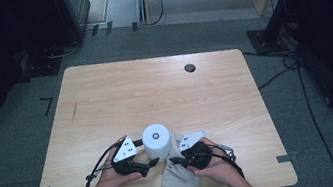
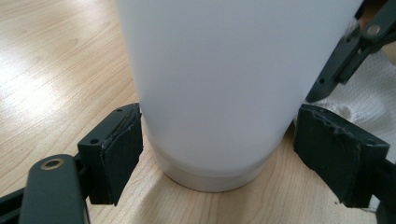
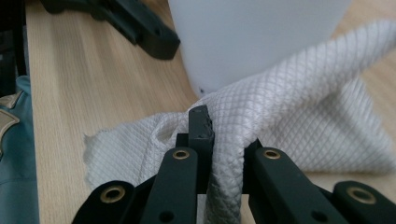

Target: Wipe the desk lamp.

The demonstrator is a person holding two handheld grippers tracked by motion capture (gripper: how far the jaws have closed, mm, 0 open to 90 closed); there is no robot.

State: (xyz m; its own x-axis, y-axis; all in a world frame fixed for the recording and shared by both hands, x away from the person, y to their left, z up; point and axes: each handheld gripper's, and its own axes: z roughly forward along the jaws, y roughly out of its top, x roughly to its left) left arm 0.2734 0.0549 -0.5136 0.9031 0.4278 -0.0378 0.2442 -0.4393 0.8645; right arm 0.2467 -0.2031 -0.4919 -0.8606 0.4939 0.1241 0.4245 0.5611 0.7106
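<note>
a white cylindrical container [image 1: 157,142] stands upright near the near edge of the tabletop [image 1: 104,98], its long axis vertical, between the person's two hands. the left hand-held gripper [image 1: 151,163] comes in from the left and brackets the container low down: in the left gripper view one pad [image 2: 116,149] sits against the wall just above the base, while the other pad [image 2: 334,149] stands just beside it with a sliver of gap, so whether it truly grips cannot be told. the right hand-held gripper [image 1: 175,161] lies on the right, closed on a fold of a white waffle-textured cloth [image 3: 299,112] that rises out of its jaws. the cloth spreads flat on the tabletop to the right and near side of the container and runs up against its lower wall. the container lies just ahead and to the left of the pinched cloth, so the likely move is to carry the cloth up along that wall while the left side steadies it. the left jaw tips sit close by on the far side, which could crowd a wipe around the base. a dark grommet hole [image 1: 190,67] lies well apart at the far edge.
</note>
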